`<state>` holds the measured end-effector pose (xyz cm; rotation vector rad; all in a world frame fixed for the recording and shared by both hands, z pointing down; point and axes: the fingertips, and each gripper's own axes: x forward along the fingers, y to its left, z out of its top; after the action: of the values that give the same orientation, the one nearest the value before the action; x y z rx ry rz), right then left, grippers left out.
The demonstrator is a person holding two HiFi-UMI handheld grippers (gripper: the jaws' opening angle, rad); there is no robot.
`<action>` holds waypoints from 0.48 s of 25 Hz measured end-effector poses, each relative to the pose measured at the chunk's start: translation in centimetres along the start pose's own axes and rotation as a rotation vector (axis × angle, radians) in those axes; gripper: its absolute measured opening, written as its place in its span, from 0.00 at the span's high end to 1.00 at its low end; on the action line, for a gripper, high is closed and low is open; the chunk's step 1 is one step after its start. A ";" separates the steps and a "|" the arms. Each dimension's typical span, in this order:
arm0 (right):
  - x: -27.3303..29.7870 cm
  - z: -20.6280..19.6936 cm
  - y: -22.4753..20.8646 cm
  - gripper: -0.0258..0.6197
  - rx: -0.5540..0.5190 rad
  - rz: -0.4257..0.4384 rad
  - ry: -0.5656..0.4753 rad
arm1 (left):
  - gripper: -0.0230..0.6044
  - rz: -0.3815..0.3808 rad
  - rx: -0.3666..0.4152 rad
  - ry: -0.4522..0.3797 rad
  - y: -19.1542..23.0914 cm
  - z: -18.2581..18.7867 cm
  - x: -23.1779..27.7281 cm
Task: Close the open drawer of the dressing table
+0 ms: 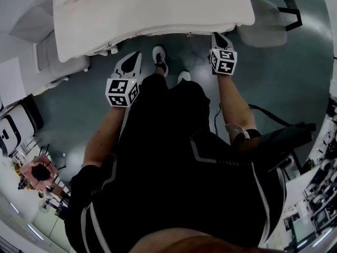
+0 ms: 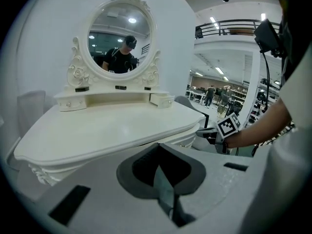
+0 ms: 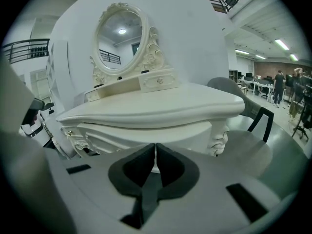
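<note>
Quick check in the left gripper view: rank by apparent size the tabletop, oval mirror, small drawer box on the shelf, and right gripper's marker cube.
1. tabletop
2. oval mirror
3. small drawer box and right gripper's marker cube look alike. The cube seems nearer the camera, so I leave them unranked.

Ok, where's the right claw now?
In the head view the right claw is by the front edge of the dressing table, near its right end; the left claw sits farther from the table, on the left.
</note>
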<state>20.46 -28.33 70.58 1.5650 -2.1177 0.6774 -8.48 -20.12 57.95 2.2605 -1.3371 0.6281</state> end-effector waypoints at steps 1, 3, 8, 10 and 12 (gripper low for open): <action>0.6 0.0 -0.1 0.93 0.001 -0.003 -0.003 | 0.96 0.004 -0.004 -0.003 0.4 0.0 0.2; 1.8 0.0 -0.1 0.93 0.006 -0.007 -0.011 | 0.96 0.013 -0.017 -0.012 1.3 0.0 0.4; 2.1 1.2 -0.4 0.93 0.001 -0.007 -0.045 | 0.96 0.051 -0.082 -0.041 2.2 1.0 -0.8; 2.2 1.7 -0.4 0.93 -0.007 -0.007 -0.055 | 0.96 0.062 -0.088 -0.050 2.3 1.4 -1.3; 2.2 2.1 -0.4 0.93 -0.007 -0.006 -0.068 | 0.96 0.070 -0.090 -0.061 2.6 1.9 -1.8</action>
<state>20.12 -31.36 70.28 1.6114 -2.1607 0.6231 -11.24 -21.07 55.74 2.1853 -1.4499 0.5147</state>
